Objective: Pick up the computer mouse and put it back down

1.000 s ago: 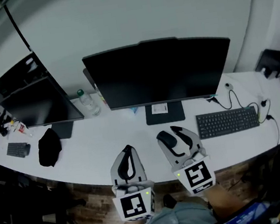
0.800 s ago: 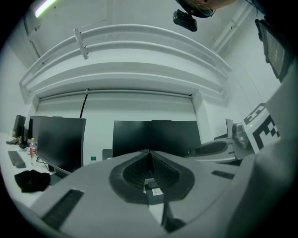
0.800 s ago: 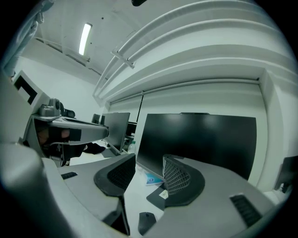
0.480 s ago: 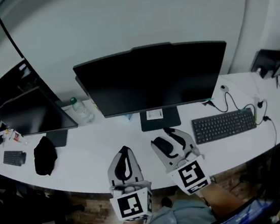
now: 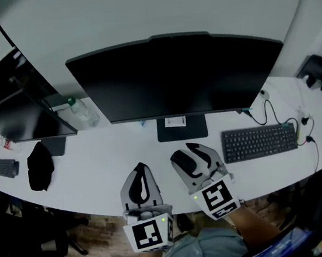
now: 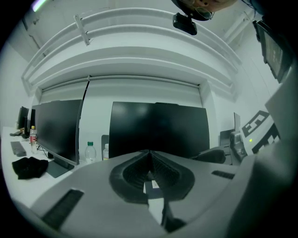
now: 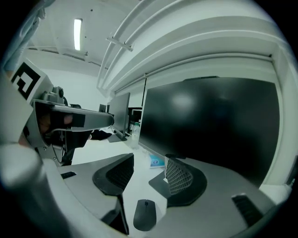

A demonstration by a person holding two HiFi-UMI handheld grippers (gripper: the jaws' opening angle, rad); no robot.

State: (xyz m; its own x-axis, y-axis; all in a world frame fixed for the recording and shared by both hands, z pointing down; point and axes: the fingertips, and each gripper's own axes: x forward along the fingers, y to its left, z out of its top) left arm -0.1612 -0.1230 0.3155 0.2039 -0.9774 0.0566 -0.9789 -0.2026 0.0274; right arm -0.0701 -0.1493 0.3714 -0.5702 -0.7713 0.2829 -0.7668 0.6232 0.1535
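The black computer mouse [image 7: 145,214] lies flat on the white desk [image 5: 106,161], down between the jaws of my right gripper [image 7: 150,160]. These jaws stand apart and have just been opening; neither ribbed pad [image 7: 179,177] touches the mouse. In the head view the right gripper [image 5: 191,152] hangs over the desk in front of the monitor stand; the mouse is hard to pick out there. My left gripper [image 5: 140,169] is beside it to the left, near the desk's front edge. In its own view the left gripper [image 6: 149,157] is shut, with nothing between the jaws.
A large dark monitor [image 5: 177,73] stands behind the grippers, its stand [image 5: 181,128] close ahead. A black keyboard [image 5: 259,140] lies to the right, with cables [image 5: 276,112] beyond. At the left are a water bottle [image 5: 79,112], a second monitor [image 5: 18,117] and a black cloth [image 5: 39,166].
The head view has shifted, so the monitor looks larger. Both grippers have come lower over the desk's front edge. The right gripper's jaws stand a little wider apart.
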